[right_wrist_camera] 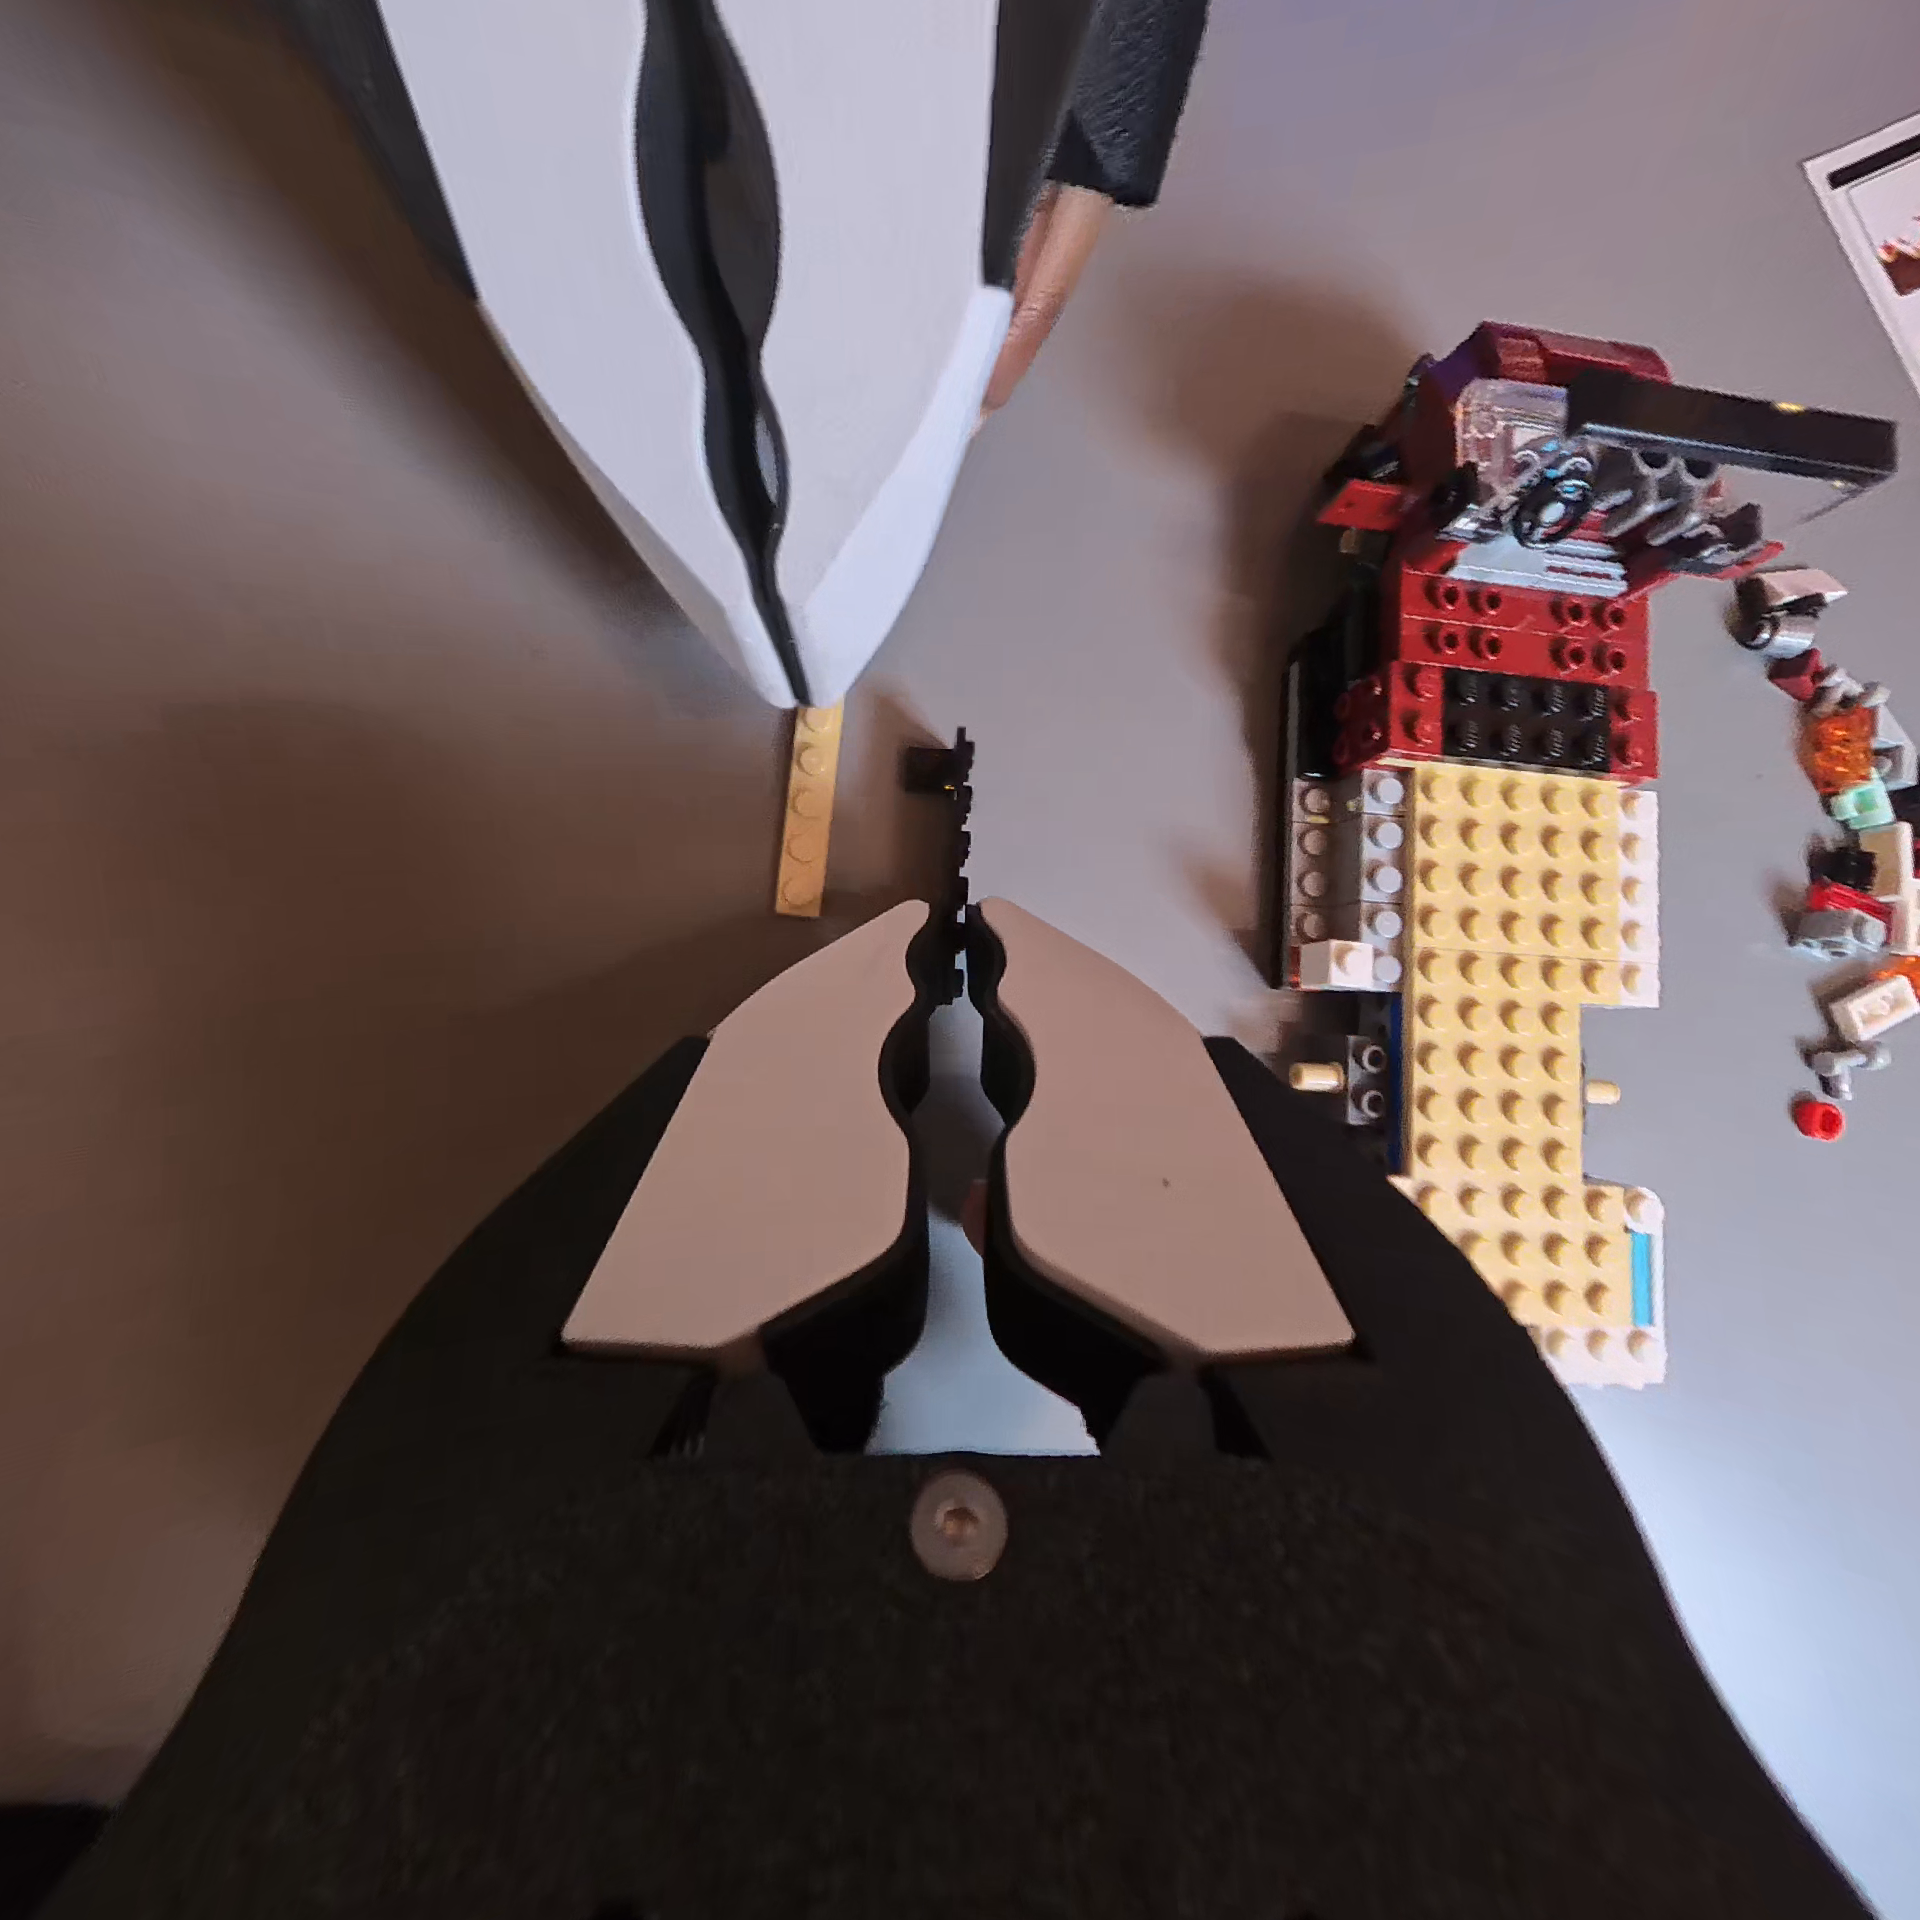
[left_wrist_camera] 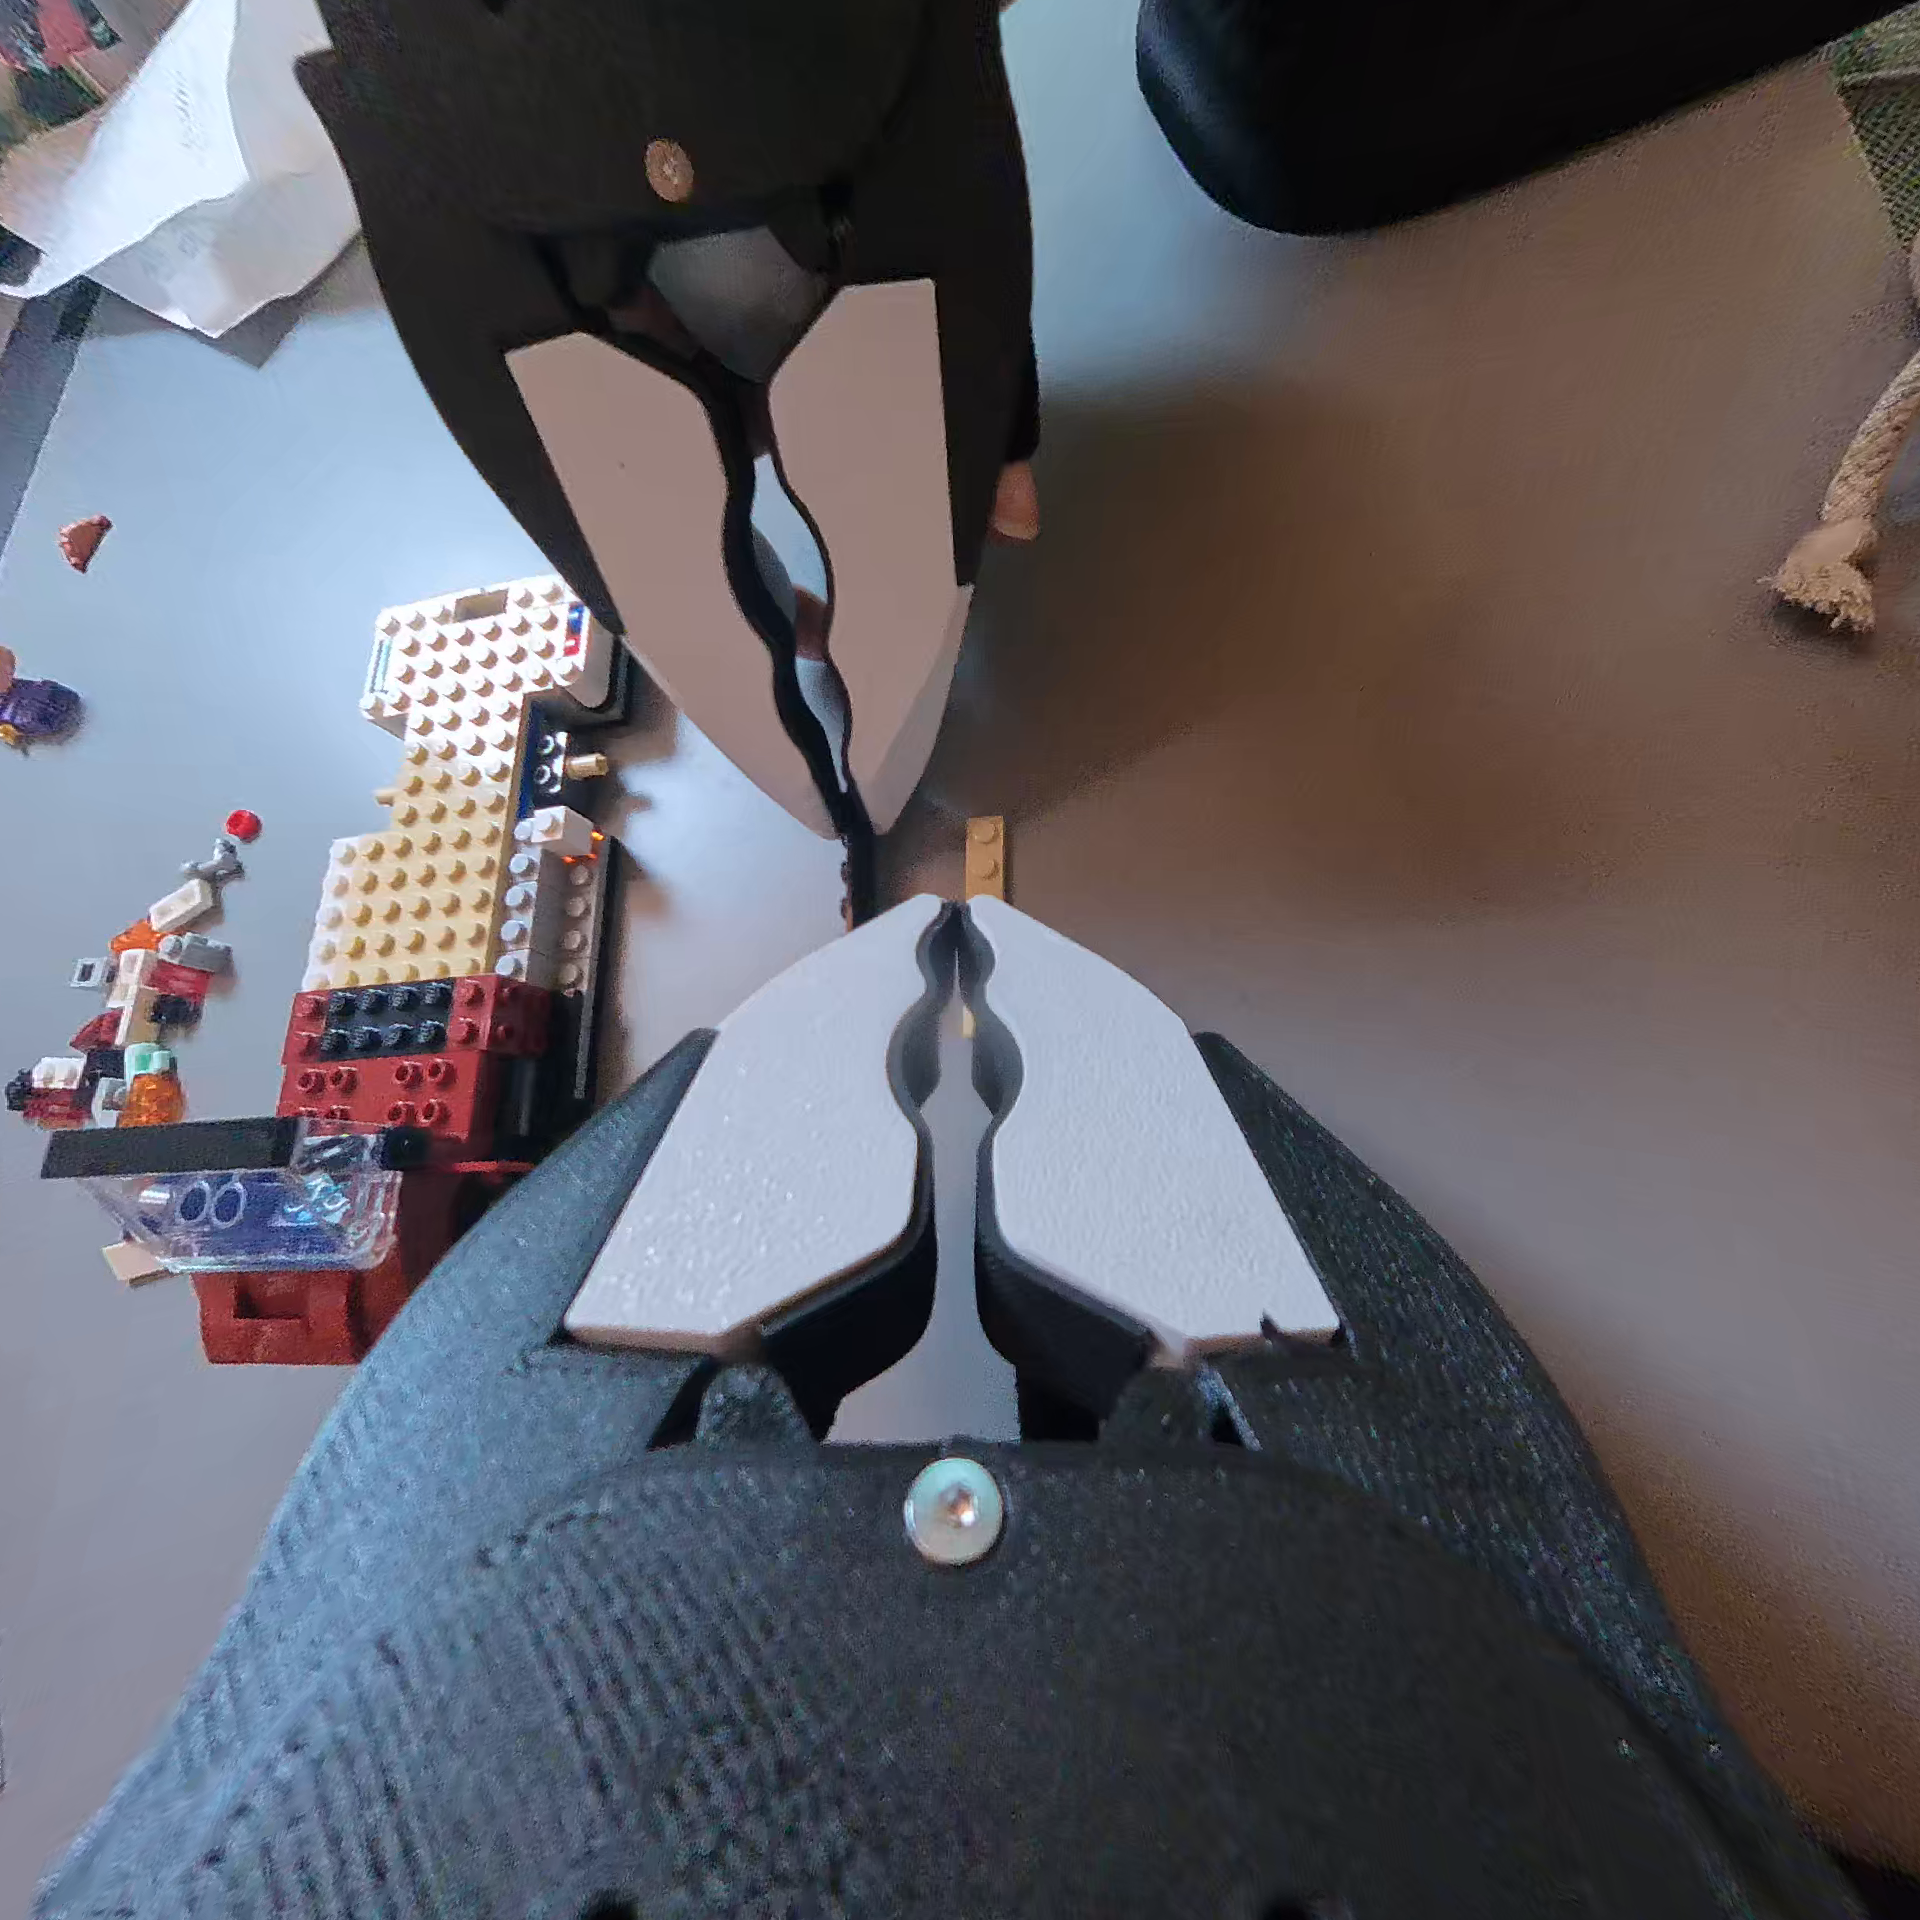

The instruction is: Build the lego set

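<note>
My right gripper is shut on a thin black studded plate, held on edge, with a small black piece on its far end. It also shows at the top of the left wrist view, the black plate sticking out of its tips. My left gripper is shut, its tips meeting over the near end of a tan plate that lies flat on the grey table, studs up. In the right wrist view the left gripper touches that tan plate at its far end.
The part-built model of tan, white, dark red and black bricks lies left of the grippers; in the right wrist view it lies to the right. Loose small pieces lie beyond it. Paper and a rope end lie farther off. There is about 4 cm between the tips of the two grippers.
</note>
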